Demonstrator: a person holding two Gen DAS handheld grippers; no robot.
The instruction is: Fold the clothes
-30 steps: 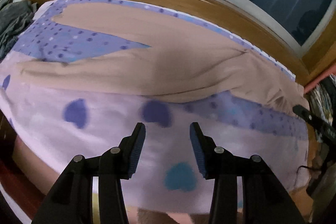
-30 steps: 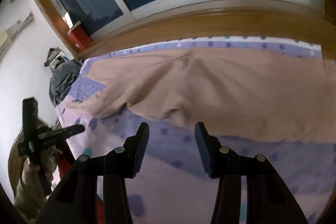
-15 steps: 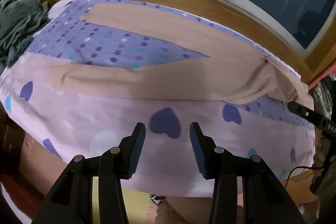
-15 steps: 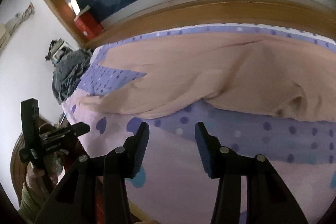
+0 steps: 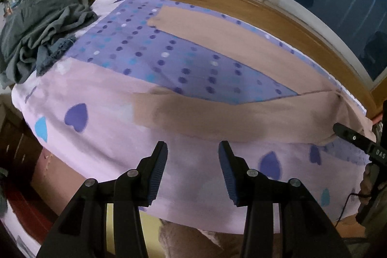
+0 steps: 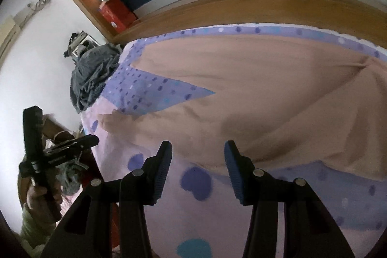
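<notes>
Both grippers, left [image 5: 192, 150] and right [image 6: 197, 150], hang half-open and empty near the trousers [image 5: 241, 120]; pinch the near leg's cuff [image 5: 142, 110] cleanly, without the bed [image 5: 108, 137] sheet.

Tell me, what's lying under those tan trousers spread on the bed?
The tan trousers lie flat on a bedcover, lilac with hearts near the edge and purple with dots between the legs. Whatever is directly beneath the fabric is covered and cannot be seen.
</notes>
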